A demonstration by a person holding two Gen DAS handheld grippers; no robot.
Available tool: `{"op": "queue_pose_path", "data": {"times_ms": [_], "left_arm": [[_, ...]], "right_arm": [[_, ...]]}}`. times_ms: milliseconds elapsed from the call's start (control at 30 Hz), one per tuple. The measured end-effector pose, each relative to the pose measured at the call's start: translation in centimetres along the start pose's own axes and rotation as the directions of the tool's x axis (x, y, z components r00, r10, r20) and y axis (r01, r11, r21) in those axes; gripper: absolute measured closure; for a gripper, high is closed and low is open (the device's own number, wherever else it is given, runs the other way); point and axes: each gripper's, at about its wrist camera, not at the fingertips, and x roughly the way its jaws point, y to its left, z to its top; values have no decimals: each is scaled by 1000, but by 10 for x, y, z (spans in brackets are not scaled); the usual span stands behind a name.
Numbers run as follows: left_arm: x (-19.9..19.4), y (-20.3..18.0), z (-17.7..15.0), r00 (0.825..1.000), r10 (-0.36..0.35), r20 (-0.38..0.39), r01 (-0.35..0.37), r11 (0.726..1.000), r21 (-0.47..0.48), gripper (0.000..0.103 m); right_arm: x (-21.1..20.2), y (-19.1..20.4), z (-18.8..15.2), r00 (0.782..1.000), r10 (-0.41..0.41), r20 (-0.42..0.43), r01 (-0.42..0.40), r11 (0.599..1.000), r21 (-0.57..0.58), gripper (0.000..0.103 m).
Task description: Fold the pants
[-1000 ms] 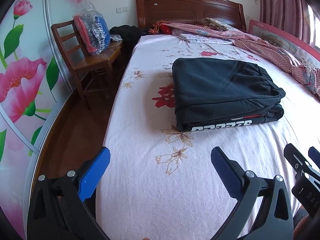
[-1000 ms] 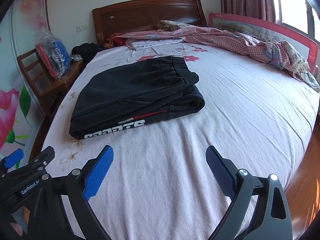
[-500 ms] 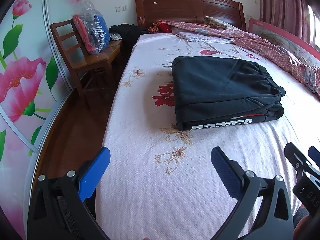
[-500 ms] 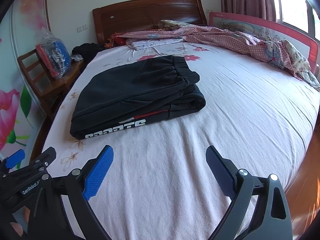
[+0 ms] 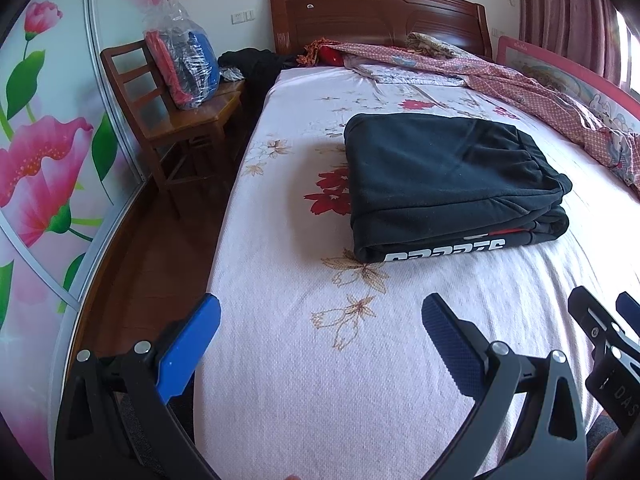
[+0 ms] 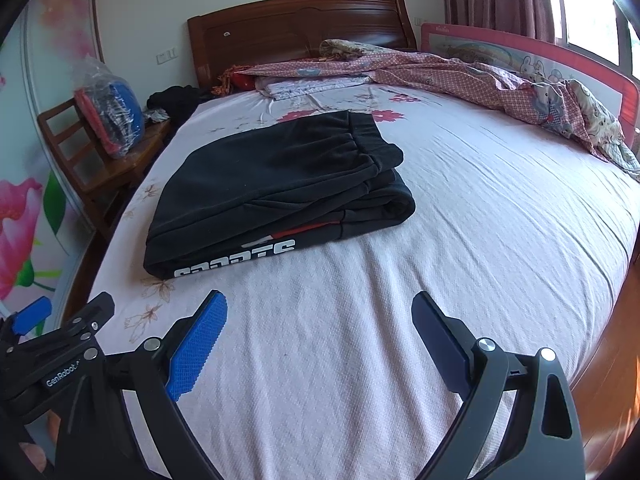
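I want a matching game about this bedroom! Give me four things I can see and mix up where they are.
Things:
1. folded black pants
2. clear plastic bag of red and blue clothes
3. pink checked blanket
4. open left gripper

Places:
A. on the wooden chair beside the bed
B. hovering over the near end of the bed, holding nothing
C. flat on the flowered white bedsheet
D. rumpled along the far side by the pink bed rail

Pairs: 1-C, 2-A, 3-D, 4-B

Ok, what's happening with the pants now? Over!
Left gripper open, empty. Right gripper open, empty, both hovering short of the pants. Black pants folded into a flat stack on the bed. Nothing between grippers and pants.
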Motion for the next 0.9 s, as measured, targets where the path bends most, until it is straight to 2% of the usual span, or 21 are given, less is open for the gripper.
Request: {"op": "queue_pose_path", "data": {"times_ms": [200,333,433,467,500,600,767,833,900], "left_arm": [[-7,-6,1,999,30,44,-33,998,51,2],[-11,-14,1,988,144,56,-148,985,89,2],[-13,-11,3,994,103,31,-105,992,69,2],[-14,-12,2,990,134,36,-136,988,68,2],[-17,-11,2,991,122,48,-125,990,62,2],[-17,-5,4,998,55,12,-55,998,12,2],[-8,1,6,998,47,-36,-48,998,-31,2],[-4,2,5,998,26,-55,-27,999,-22,2],[-3,0,4,997,44,-57,-45,999,-9,2]], "right_arm": [[-1,1,0,1000,1,1,-1,1000,-5,10],[-1,0,0,1000,0,0,0,1000,-1,10],[0,2,-1,1000,-1,-4,1,1000,-8,10],[-1,1,-1,1000,2,-3,-2,1000,-9,10],[0,1,-1,1000,1,-6,-1,1000,-8,10],[2,0,-1,1000,4,-16,-4,1000,3,10],[2,-3,-2,1000,7,-23,-6,1000,21,10],[3,-4,-1,1000,16,-25,-16,1000,26,10],[2,-4,-1,1000,18,-22,-17,999,30,10]]}}
